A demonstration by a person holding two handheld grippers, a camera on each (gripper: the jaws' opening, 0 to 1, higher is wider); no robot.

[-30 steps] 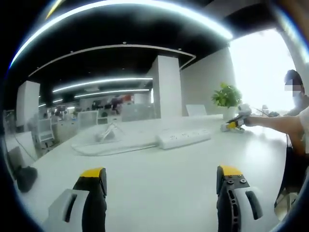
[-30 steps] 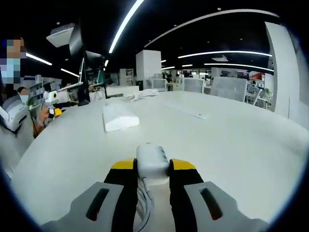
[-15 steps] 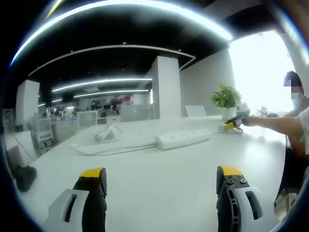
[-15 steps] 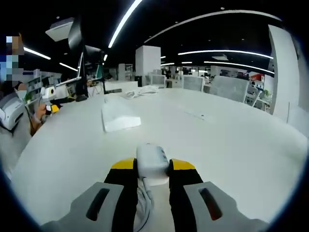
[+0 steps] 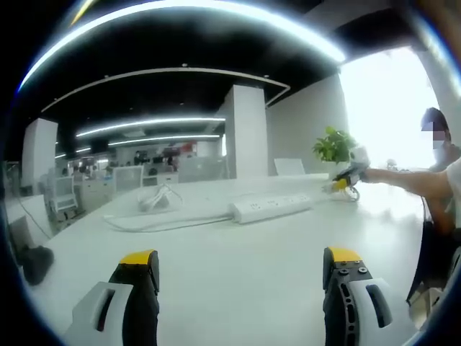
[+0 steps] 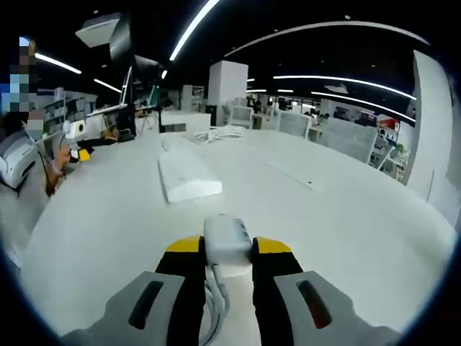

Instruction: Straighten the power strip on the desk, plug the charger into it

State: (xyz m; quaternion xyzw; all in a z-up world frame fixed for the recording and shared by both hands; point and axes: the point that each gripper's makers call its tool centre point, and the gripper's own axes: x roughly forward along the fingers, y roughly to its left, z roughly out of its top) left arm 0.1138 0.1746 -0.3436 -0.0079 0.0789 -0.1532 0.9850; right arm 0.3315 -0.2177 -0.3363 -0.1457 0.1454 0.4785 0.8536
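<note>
A white power strip [image 5: 271, 207] lies across the middle of the white desk [image 5: 238, 274], with its cable [image 5: 155, 223] trailing left. In the right gripper view the same power strip [image 6: 186, 179] lies ahead, end-on, with coiled cable [image 6: 225, 132] beyond it. My right gripper [image 6: 229, 249] is shut on a white charger [image 6: 227, 238], whose cord hangs down between the jaws. It is held a little above the desk, short of the strip. My left gripper [image 5: 241, 268] is open and holds nothing, low over the desk in front of the strip. The right gripper [image 5: 348, 176] appears far right, raised.
A person sits at the desk's edge, an arm [image 5: 403, 180] stretched out over it. A potted plant [image 5: 333, 146] stands at the far right. A dark object [image 5: 32, 256] sits at the left edge. A monitor [image 6: 126, 86] stands far left in the right gripper view.
The right gripper has lifted slightly with the charger and come nearer the strip. The left gripper has stayed still and open.
</note>
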